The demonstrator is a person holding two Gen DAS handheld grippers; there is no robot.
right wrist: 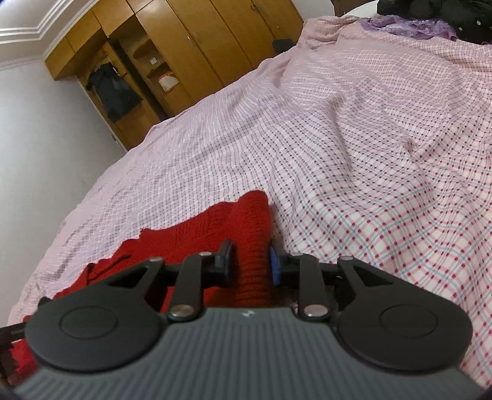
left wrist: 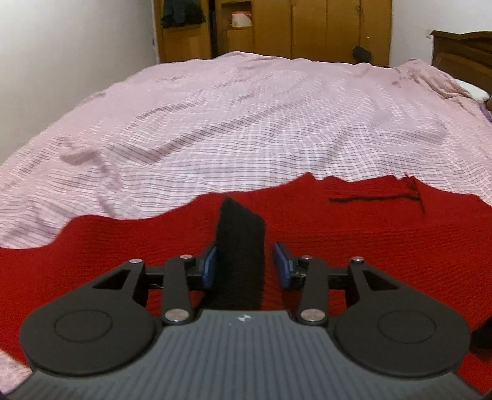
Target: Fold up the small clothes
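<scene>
A red knitted garment (left wrist: 353, 234) lies spread on the bed in front of me. A black strip of the garment (left wrist: 241, 246) stands up between the fingers of my left gripper (left wrist: 246, 264). The left pad touches it and a small gap shows on the right side. In the right wrist view a thick red fold of the garment (right wrist: 253, 246) runs between the fingers of my right gripper (right wrist: 250, 266), and both pads press against it. A loose dark thread (left wrist: 384, 195) lies on the red knit at the right.
The bed (left wrist: 246, 123) has a pink checked cover (right wrist: 369, 154) with wrinkles. Wooden wardrobes (left wrist: 307, 27) stand beyond the far edge. A wooden headboard (left wrist: 464, 52) is at the right. Purple and black clothes (right wrist: 430, 21) lie near the pillows. A white wall (left wrist: 61, 61) is at the left.
</scene>
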